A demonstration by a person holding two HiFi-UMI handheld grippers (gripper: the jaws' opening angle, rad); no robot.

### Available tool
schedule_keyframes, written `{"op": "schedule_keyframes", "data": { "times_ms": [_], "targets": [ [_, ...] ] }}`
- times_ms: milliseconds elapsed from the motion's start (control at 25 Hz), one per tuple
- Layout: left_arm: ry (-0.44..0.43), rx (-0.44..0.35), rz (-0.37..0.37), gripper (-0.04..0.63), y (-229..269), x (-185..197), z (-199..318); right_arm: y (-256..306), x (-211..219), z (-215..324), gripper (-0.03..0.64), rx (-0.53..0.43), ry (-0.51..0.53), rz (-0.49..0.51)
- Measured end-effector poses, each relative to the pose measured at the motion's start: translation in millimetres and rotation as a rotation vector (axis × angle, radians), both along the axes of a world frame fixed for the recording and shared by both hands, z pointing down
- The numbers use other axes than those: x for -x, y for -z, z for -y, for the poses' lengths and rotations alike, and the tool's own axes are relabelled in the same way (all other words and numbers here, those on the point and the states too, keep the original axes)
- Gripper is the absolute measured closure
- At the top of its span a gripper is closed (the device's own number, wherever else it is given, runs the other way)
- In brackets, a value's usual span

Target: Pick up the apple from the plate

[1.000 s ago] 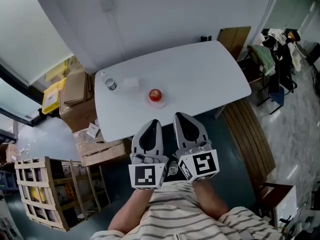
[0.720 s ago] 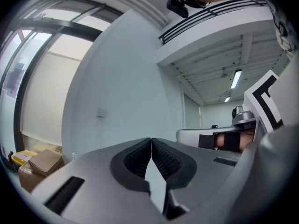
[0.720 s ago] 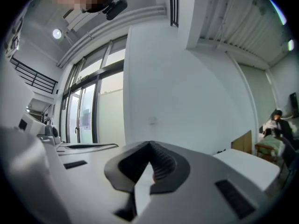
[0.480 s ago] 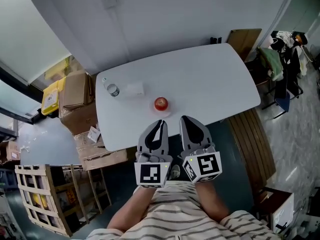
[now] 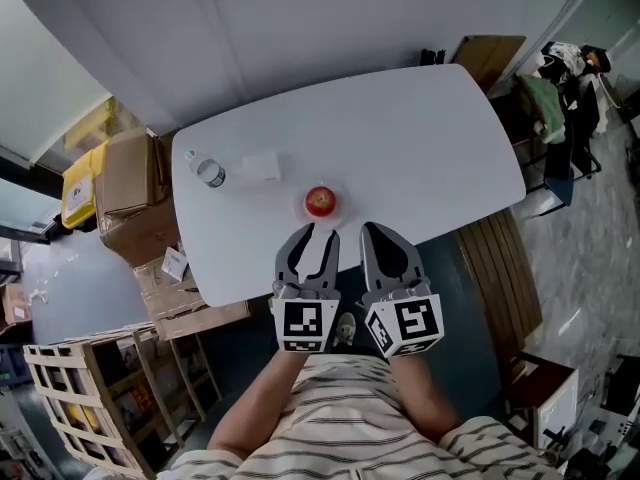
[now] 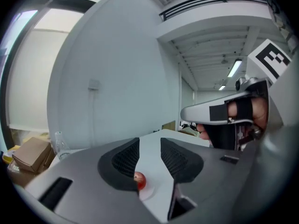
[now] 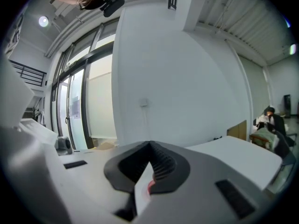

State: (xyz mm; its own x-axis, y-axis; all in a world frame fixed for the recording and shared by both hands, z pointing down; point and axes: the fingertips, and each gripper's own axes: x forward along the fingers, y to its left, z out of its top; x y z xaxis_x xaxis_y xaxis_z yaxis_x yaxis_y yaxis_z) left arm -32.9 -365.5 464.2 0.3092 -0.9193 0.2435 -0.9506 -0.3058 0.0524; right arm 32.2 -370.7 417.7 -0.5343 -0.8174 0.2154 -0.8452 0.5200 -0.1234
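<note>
A red apple sits on a small white plate near the front edge of the white table. Both grippers hover side by side just short of that edge. My left gripper points at the apple; its jaws are opening, with only a narrow gap and nothing between them. In the left gripper view the apple shows low in that gap, on the plate. My right gripper is shut and empty. In the right gripper view a red sliver of apple shows below the shut tips.
A clear bottle and a small white box stand at the table's left. Cardboard boxes and a wooden crate lie on the floor at left. A wooden bench runs along the right.
Both grippers have come forward and down toward the table edge and the apple. The left jaws, shut before, now stand slightly apart.
</note>
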Motion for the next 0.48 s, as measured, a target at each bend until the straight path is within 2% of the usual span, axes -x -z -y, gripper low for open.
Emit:
{"op": "schedule_keyframes", "data": {
  "times_ms": [80,160,480],
  "targets": [
    [-0.001,0.032,0.006,0.438,-21.4,3.4,9.0,-10.1,0.7,5.2,0.614,0.022,-0.007,-0.012],
    [-0.002,0.066,0.022,0.363,-41.4,5.9,17.8,-19.3,-0.1,10.7,0.615,0.042,-0.017,-0.022],
    [-0.027,0.146,0.065,0.292,-103.9,9.4,46.2,-57.1,-3.9,24.4,0.615,0.120,-0.063,-0.048]
  ]
}}
